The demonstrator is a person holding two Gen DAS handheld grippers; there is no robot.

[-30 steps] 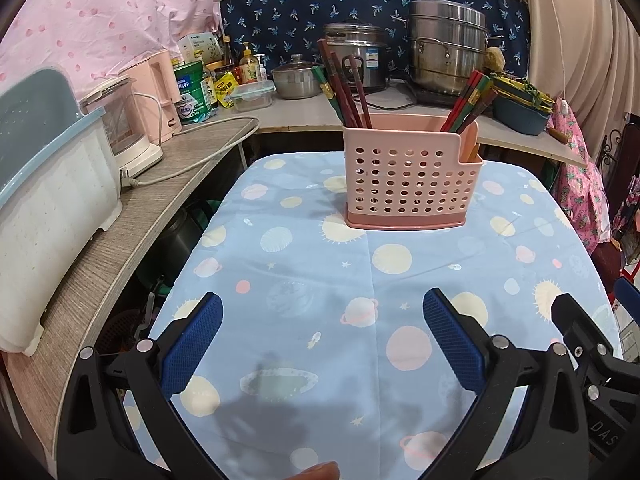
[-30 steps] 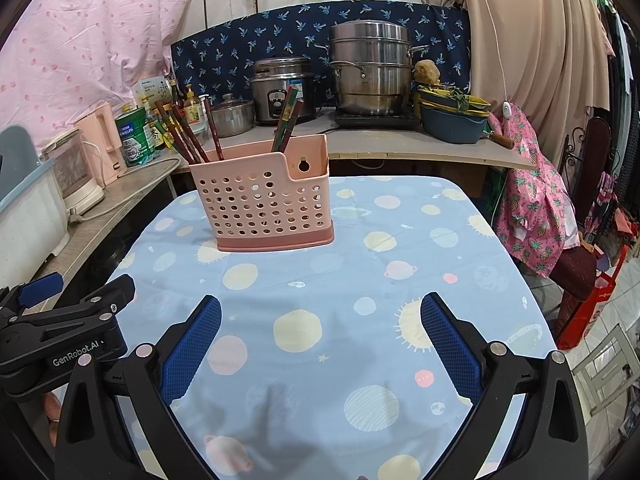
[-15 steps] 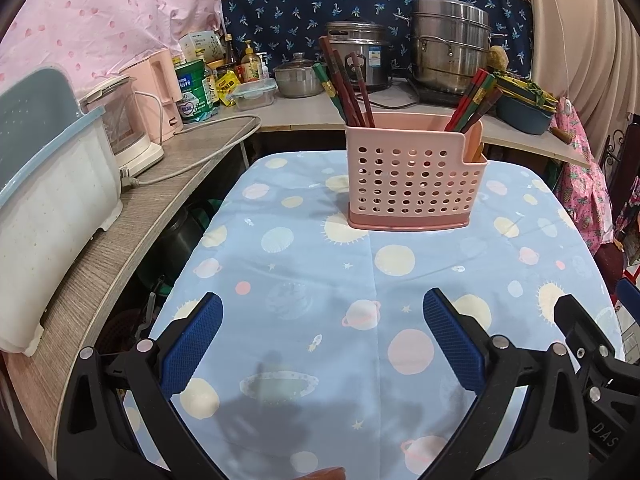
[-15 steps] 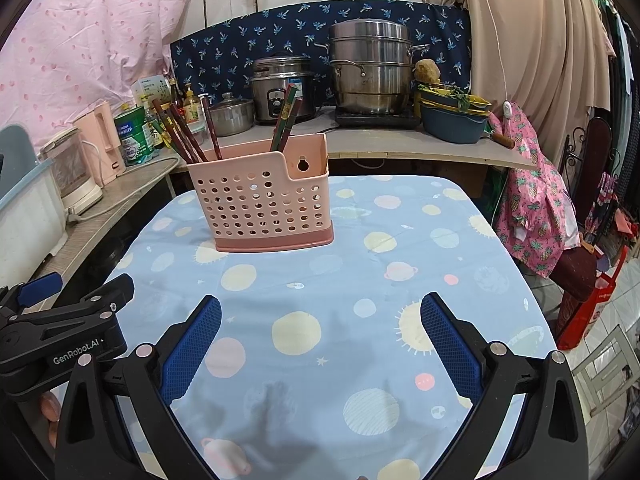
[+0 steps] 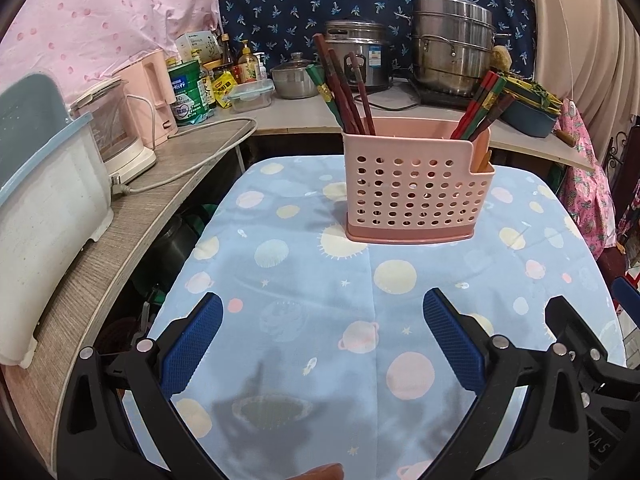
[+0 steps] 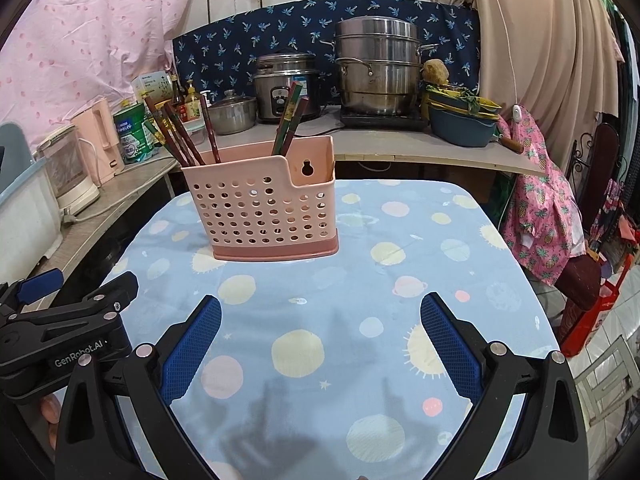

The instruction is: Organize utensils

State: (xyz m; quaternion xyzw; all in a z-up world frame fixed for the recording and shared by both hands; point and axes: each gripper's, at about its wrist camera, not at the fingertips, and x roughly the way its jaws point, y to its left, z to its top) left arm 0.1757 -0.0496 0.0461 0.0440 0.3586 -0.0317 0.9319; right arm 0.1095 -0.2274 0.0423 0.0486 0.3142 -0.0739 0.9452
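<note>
A pink perforated utensil holder (image 5: 416,184) stands upright on the table with the blue planet-print cloth (image 5: 312,280); it also shows in the right wrist view (image 6: 264,208). Dark red and green chopsticks (image 5: 340,84) lean out of its left compartment, and another bunch (image 5: 482,110) out of its right compartment. In the right wrist view the two bunches show at left (image 6: 180,134) and centre (image 6: 290,118). My left gripper (image 5: 320,316) is open and empty, well short of the holder. My right gripper (image 6: 320,316) is open and empty beside it.
A counter (image 5: 132,216) runs along the left with a white and blue bin (image 5: 44,200), a blender and a pink kettle (image 5: 154,96). Pots, a rice cooker (image 6: 286,84) and a steamer (image 6: 378,68) stand on the back counter. A chair with pink cloth (image 6: 540,208) is at right.
Both grippers have moved a little forward toward the holder, which now looks slightly larger. Both stayed open and empty.
</note>
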